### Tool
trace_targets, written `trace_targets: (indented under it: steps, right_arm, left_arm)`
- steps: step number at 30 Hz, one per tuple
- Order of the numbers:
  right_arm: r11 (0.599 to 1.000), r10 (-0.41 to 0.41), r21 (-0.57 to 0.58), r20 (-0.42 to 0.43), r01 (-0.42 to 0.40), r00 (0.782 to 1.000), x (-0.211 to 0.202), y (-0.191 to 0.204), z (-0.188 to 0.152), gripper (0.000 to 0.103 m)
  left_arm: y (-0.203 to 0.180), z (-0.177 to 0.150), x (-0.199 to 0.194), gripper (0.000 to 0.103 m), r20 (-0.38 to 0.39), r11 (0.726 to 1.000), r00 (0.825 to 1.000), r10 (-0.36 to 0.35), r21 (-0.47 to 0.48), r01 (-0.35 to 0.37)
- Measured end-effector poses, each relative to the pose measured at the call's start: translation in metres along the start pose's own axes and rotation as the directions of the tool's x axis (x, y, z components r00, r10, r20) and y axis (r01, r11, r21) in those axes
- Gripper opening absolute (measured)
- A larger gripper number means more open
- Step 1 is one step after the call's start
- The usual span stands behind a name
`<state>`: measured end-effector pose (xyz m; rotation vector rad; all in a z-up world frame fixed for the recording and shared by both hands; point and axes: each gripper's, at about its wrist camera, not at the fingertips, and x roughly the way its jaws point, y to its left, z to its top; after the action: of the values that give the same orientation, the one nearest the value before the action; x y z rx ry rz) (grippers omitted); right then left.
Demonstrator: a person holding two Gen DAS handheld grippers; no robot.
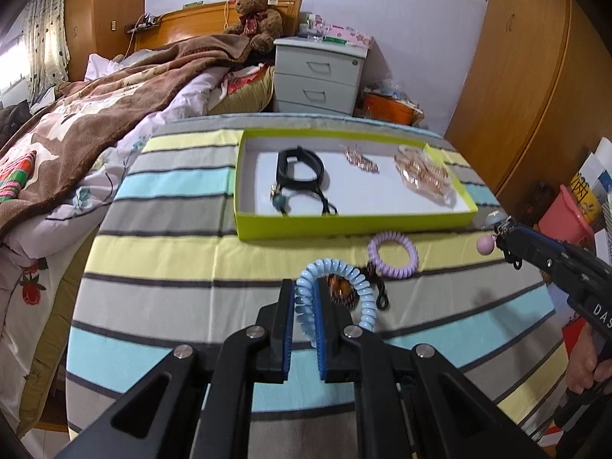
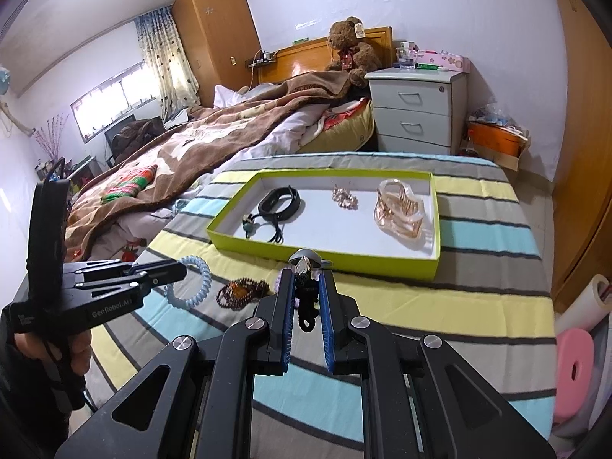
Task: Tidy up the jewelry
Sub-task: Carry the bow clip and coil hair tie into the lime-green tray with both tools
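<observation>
Left tool closed on a pale blue coil bracelet, held above the striped counter. Right tool closed on a black cord with a clear charm, just before the green tray. A purple coil band and brown beads lie on the counter between tools and tray.

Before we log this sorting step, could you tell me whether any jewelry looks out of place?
Yes: a lilac coiled plastic hair tie and brown beaded bracelets lie on the striped tablecloth, outside the lime-green cardboard tray holding the other jewelry. Nothing looks damaged.
</observation>
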<state>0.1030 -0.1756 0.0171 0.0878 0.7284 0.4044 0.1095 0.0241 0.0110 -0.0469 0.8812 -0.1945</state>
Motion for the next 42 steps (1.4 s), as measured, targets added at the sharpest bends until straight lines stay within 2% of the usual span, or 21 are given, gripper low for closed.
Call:
trace_targets:
  steps: [12, 18, 31, 42]
  right_arm:
    - [0.999, -0.045, 0.013, 0.008, 0.045, 0.999, 0.026, -0.012, 0.036, 0.013]
    - [0.997, -0.064, 0.031, -0.013, 0.064, 0.998, 0.052, -0.021, 0.047, 0.013]
    - [0.995, -0.084, 0.044, -0.084, 0.088, 0.993, 0.107, -0.035, 0.056, 0.013]
    - [0.996, -0.087, 0.025, -0.12, 0.09, 0.989, 0.127, -0.037, 0.054, 0.013]
  left_arm:
    - [0.004, 0.056, 0.015, 0.01, 0.049, 0.999, 0.998, -0.043, -0.01, 0.044]
    - [0.009, 0.078, 0.04, 0.01, 0.037, 0.998, 0.998, -0.055, -0.035, 0.056]
    - [0.008, 0.104, 0.096, 0.01, -0.016, 0.995, 0.997, -0.077, -0.06, 0.076]
    - [-0.006, 0.117, 0.127, 0.011, -0.052, 0.995, 0.995, -0.084, -0.05, 0.081]
